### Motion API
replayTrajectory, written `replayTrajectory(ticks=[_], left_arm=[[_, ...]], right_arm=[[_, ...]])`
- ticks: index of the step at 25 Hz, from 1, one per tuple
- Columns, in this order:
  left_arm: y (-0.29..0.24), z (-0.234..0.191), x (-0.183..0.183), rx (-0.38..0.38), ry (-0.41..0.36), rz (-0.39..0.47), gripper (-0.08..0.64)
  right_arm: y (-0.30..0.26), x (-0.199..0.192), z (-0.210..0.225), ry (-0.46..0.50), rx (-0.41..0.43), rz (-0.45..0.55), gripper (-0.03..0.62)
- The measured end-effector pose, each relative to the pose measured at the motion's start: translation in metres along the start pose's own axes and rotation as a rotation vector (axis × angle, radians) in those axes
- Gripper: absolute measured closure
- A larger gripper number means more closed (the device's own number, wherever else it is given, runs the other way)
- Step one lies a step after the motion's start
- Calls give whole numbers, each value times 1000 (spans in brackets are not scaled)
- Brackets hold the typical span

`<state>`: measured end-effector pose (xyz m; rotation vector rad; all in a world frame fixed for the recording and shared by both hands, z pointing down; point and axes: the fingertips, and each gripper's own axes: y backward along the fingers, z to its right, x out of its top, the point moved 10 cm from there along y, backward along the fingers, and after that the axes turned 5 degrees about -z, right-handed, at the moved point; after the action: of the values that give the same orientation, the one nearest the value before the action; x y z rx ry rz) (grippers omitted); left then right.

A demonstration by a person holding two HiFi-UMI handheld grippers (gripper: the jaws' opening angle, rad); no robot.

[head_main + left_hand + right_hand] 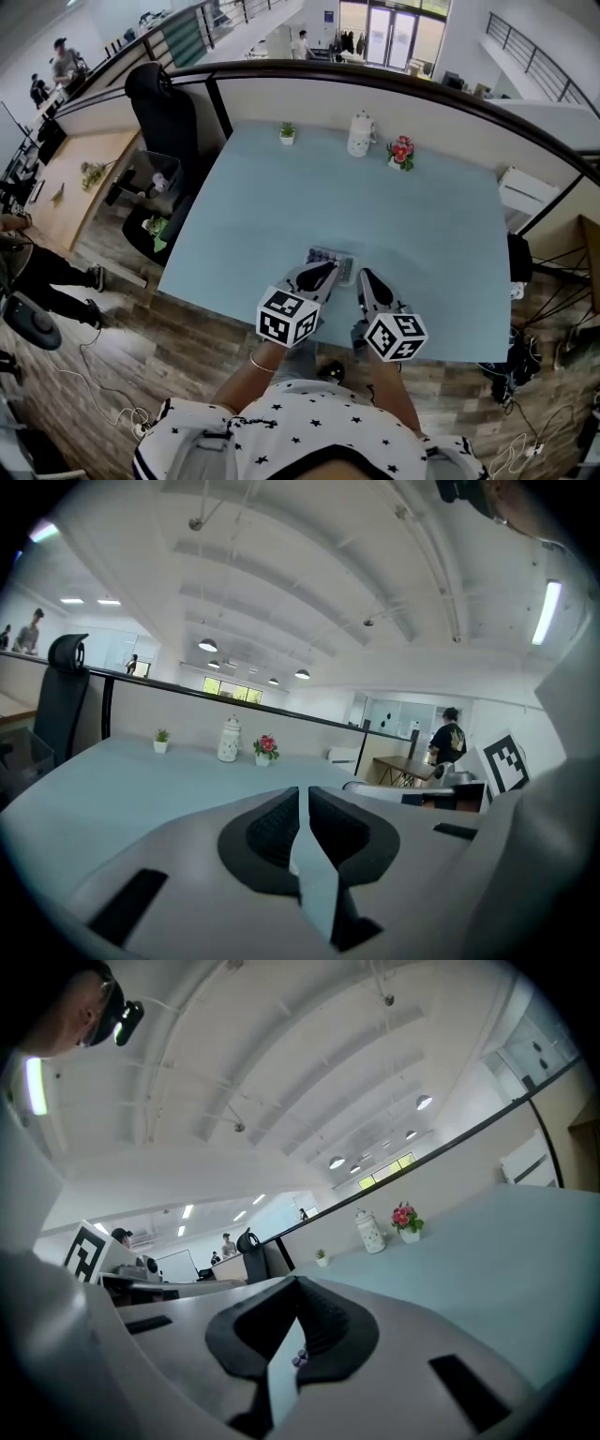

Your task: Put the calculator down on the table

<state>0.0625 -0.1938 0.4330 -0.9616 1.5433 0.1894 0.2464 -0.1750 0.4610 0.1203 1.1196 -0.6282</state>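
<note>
Counting one calculator (336, 260) and two grippers, I log left gripper (302, 803) and right gripper (295, 1299) both closed on nothing, the calculator lying on the table (281, 206) near its front edge, partly behind the left tip; only the head view shows it plainly, both gripper views showing the far jar (229, 739).

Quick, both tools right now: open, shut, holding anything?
Left tool: closed, nothing between its jaws.
Right tool: closed, also empty; the calculator lies on the table.
</note>
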Motion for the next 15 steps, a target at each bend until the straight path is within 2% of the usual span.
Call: replayTrajectory(ticks=[9,15], left_arm=[[47,20,23,8,-65,113,505],[52,25,29,19,-78,158,505]], right_arm=[[31,21,-32,26,136,104,594],[43,30,-34,43,128,148,594]])
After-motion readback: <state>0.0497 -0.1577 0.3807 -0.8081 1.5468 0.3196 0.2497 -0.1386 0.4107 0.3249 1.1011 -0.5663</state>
